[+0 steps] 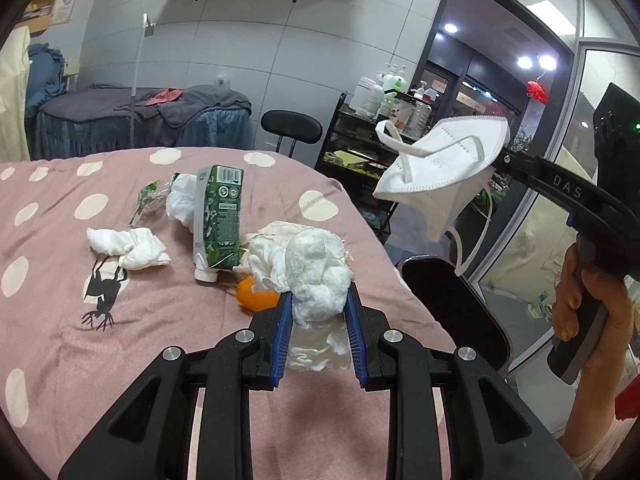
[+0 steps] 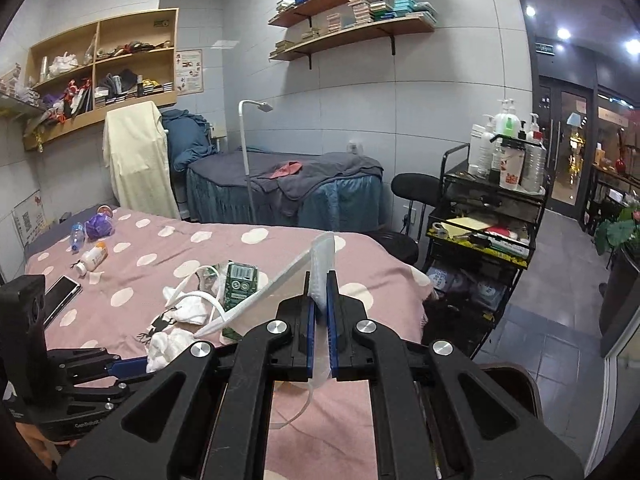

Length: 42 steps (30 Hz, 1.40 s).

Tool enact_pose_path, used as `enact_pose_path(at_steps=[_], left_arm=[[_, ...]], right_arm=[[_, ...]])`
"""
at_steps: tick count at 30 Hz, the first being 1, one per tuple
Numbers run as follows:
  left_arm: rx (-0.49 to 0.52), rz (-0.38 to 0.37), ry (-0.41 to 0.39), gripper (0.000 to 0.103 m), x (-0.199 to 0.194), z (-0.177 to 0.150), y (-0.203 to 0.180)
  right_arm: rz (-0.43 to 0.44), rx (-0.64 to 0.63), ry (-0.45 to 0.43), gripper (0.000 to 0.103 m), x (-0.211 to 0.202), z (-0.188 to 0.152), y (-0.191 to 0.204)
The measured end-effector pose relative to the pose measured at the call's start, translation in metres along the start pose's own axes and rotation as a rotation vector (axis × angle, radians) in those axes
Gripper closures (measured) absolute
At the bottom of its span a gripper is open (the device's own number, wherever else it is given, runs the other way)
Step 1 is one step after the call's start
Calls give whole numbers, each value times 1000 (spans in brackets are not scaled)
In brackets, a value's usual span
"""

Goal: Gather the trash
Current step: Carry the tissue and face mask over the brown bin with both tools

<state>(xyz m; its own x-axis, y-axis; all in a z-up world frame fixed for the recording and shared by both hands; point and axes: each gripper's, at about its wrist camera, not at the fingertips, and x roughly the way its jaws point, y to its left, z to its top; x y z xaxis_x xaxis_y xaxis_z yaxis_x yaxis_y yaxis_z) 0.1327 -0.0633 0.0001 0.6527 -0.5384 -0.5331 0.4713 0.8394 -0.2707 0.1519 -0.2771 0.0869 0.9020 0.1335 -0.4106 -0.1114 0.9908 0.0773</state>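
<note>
Left wrist view, left gripper (image 1: 319, 307) clamped on tissue wad (image 1: 318, 280) above pink dotted bedspread (image 1: 60, 320), right gripper (image 2: 319, 292) pinched tight on white face mask (image 1: 442, 168) held aloft, "DAS" lettering on its arm, green carton (image 1: 220, 220) upright among tissues

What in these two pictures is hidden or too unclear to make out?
- Left wrist view: orange object, mostly covered by crumpled tissues; unidentifiable.
- Both views: green carton print too small to read.
- Right wrist view: face mask seen edge-on; lower part hidden behind right gripper.
- No trash bin in view.
</note>
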Motion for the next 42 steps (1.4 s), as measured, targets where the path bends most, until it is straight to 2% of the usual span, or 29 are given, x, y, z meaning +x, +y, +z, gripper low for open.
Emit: enact_pose_path(at_steps=[8,16,22,28,30,31,32,33,38,42], left_arm=[[81,-91,30,78,29,6,-44],[168,-191,74,78,59,6,-99],[219,-239,114,78,77,3,-132],[247,-268,149,78,93,-1,-156],[253,-279,162,78,97,-2,-163],[253,-286,171,78,98,-2,-165],[257,-293,181,78,101,-3,-168],[260,-296,188,78,103,-4,-171],[265,-316,212,78,112,-3,-180],[265,-339,234,78,123,0,-189]], right_arm=[[-153,136,83,97,-7,-43,-76],[-331,288,211,97,-13,-111,-164],[-389,358,330,97,0,-162,-203],[-442,367,413,96,18,-192,-218],[-443,375,445,85,25,-201,-223],[-446,380,450,63,26,-204,-224],[-459,383,460,36,28,-207,-224],[-475,380,457,28,28,-209,-224],[-509,336,423,26,16,-209,-212],[-496,384,384,25,-5,-205,-214]])
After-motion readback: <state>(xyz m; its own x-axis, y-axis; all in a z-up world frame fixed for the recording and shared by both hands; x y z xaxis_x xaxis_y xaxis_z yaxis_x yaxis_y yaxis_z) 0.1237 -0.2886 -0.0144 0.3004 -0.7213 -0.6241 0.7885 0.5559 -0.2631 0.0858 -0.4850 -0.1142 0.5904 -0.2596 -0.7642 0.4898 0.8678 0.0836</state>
